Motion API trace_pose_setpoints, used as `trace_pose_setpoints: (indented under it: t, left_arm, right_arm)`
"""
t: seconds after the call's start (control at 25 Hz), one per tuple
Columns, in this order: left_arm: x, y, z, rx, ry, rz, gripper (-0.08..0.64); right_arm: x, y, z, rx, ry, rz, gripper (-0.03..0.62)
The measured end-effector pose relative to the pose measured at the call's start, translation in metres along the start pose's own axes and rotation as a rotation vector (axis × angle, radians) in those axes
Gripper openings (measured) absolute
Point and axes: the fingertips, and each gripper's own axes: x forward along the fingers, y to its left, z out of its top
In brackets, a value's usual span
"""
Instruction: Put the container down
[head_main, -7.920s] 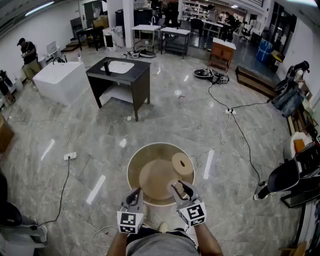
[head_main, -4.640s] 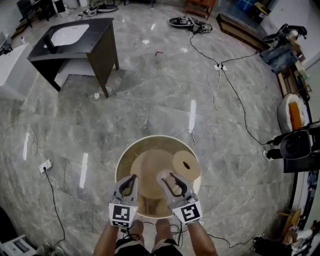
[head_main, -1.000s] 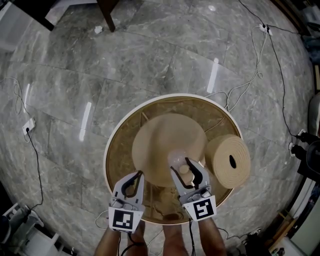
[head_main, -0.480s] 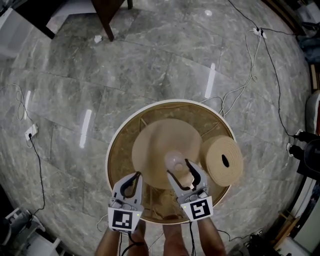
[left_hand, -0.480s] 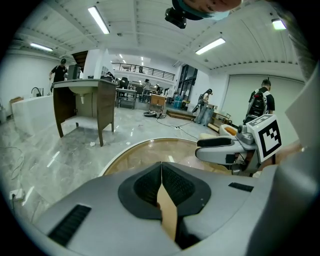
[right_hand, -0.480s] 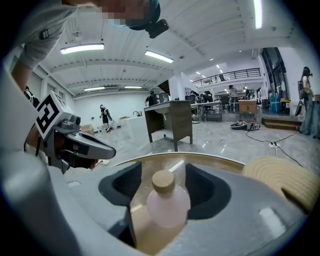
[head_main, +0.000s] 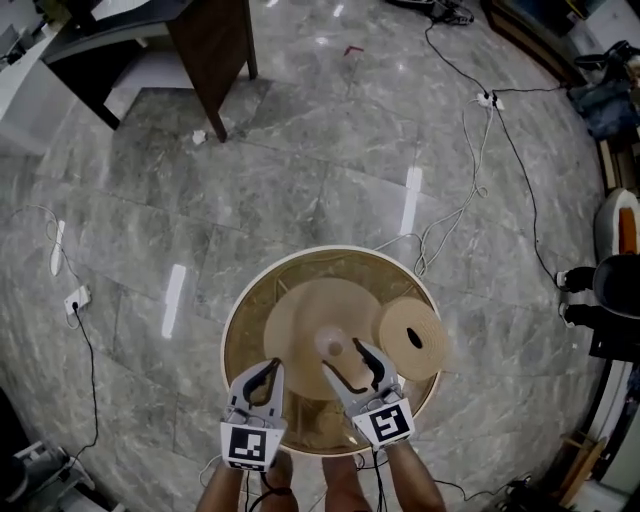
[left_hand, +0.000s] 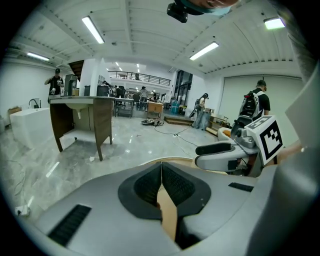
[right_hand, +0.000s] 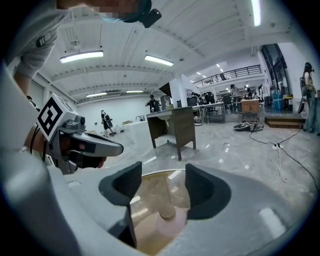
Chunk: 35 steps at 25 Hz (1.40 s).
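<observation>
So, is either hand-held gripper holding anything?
Nothing: the right hand-held gripper has just opened, jaws empty, above the container; the left hand-held gripper is shut, apparently empty.

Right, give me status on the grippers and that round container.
Left gripper shut. Right gripper just opened, gripping nothing. Round container down on the floor, straw hat and woven roll inside. Cable lies beside its far rim.

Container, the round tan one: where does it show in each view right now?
Head view: container at lower centre, on the floor.
Left gripper view: only the container's rim, a tan arc near centre.
Right gripper view: container's rim and inner wall, low centre.
Shared landmark: the dark table.
</observation>
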Motion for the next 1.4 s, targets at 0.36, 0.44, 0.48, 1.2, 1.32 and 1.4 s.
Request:
trace_pose_setpoints:
  t: [0.36, 0.44, 0.48, 1.2, 1.32, 1.4]
  left_arm:
    - [-0.048, -0.021, 0.086, 0.101, -0.069, -0.016, 0.020]
    - [-0.058, -0.027, 0.101, 0.110, -0.073, -0.017, 0.020]
    - [-0.063, -0.031, 0.109, 0.117, -0.076, -0.020, 0.020]
    - [-0.160, -0.071, 0.256, 0.192, -0.186, -0.073, 0.020]
    - [-0.181, -0.080, 0.266, 0.187, -0.201, -0.075, 0.020]
    - [-0.196, -0.085, 0.274, 0.190, -0.214, -0.081, 0.020]
  right_arm:
    - [-0.049, -0.001, 0.081, 0.004, -0.034, -0.069, 0.215]
    - [-0.063, -0.005, 0.098, -0.010, -0.052, -0.099, 0.184]
    - [-0.070, -0.006, 0.106, -0.016, -0.054, -0.113, 0.182]
    - [-0.165, 0.022, 0.257, -0.087, -0.124, -0.279, 0.055]
    - [-0.189, 0.034, 0.273, -0.095, -0.144, -0.310, 0.026]
    - [-0.204, 0.042, 0.285, -0.097, -0.159, -0.330, 0.005]
